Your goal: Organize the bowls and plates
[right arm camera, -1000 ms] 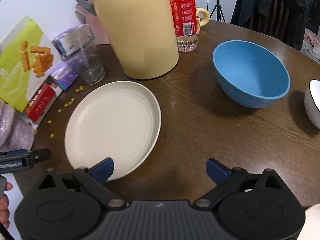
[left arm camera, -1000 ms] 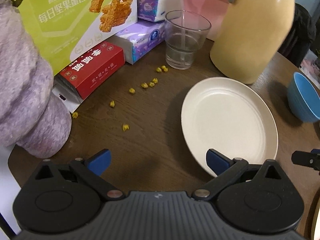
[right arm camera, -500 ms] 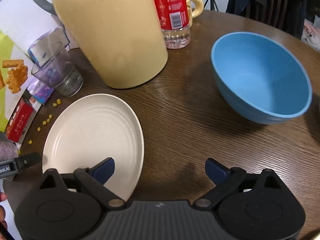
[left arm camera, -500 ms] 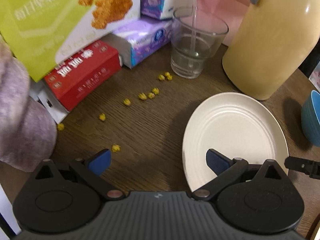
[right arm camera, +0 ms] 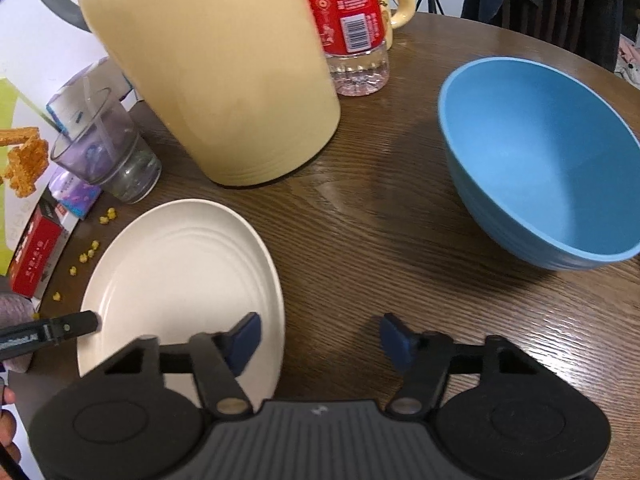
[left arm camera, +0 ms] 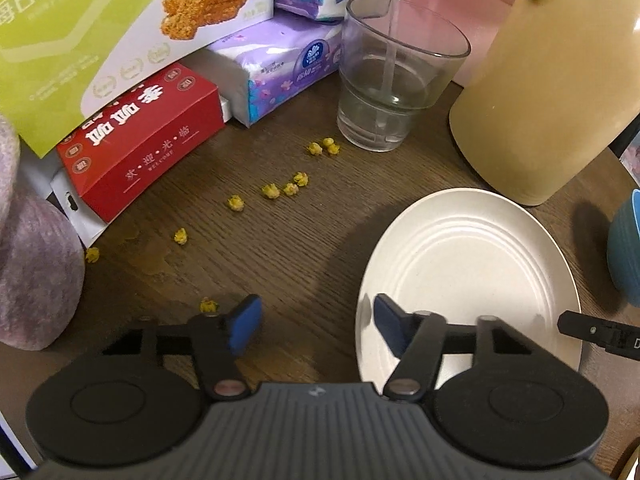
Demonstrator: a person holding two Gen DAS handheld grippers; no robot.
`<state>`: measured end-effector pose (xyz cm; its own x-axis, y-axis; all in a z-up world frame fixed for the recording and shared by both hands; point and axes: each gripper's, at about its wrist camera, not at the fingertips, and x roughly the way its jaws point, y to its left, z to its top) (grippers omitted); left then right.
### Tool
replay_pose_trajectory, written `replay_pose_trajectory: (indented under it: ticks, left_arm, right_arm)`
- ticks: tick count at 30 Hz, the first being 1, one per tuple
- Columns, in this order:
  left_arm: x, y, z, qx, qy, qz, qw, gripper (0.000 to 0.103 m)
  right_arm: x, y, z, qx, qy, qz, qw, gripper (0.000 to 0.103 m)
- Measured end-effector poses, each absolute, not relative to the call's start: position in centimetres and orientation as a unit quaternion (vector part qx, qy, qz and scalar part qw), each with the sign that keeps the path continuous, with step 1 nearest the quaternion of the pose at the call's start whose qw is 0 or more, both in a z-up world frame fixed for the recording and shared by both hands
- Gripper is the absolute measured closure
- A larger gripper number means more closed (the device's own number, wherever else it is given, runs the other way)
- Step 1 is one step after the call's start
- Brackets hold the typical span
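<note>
**Both tongs closing at opposite edges of the cream plate**

The cream plate [right arm camera: 180,276] lies flat on the brown wooden surface [right arm camera: 360,240], just in front of a tall pale-yellow jug [right arm camera: 216,72]. The left tongs [left arm camera: 316,326] straddle its near left rim: one blue pad hangs over the plate, the other over bare wood, jaws closing but not yet pressing. The right tongs [right arm camera: 320,340] do the same at the opposite rim, one pad above the plate, the other over the wood, jaws also closing with a gap on each side of the edge.

The blue bowl [right arm camera: 540,160] stands upright and empty, well apart to the right of the plate.

Beside the jug sits a clear glass [left arm camera: 396,76] with a straw. Small yellow crumbs [left arm camera: 280,190] trail across the wood between glass and plate. Behind them, a red box [left arm camera: 148,144] carries white Chinese characters, among them "欢迎光临". A green snack box [left arm camera: 100,28] shows fried sticks and large characters including "每日坚果". Purple tissue packs [left arm camera: 288,68] are stacked next to it. Behind the jug stands a bottle with a red label [right arm camera: 348,8] and barcode; the wording is too blurred to read. A yellow mug [right arm camera: 400,0] sits beyond it.
</note>
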<state>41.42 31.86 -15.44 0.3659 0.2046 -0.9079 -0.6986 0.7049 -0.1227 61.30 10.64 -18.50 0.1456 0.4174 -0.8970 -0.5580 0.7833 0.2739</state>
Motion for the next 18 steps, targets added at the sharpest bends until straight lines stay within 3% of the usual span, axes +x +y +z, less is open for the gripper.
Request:
replay_pose_trajectory:
  ticks: [4,10,13,18]
  left_arm:
    - [41.52,31.87,-15.6,-0.263,0.484,0.279,0.787,0.056]
    - [41.47,32.0,-15.42,-0.283,0.475,0.252,0.794,0.086]
    - [41.57,31.82,-15.38,-0.286,0.474,0.245,0.796,0.095]
    - [41.74,31.58,-15.38,-0.278,0.474,0.248,0.798,0.095]
  right_arm:
    - [61.22,11.0,-18.56,-0.055,0.569,0.324,0.754,0.065]
    - [61.25,11.17,-18.56,-0.036,0.575,0.342,0.742,0.093]
    - [61.03,11.52,-18.49,-0.035,0.575,0.347,0.74,0.098]
    - [60.9,11.69,-18.46,-0.035,0.573,0.346,0.742,0.098]
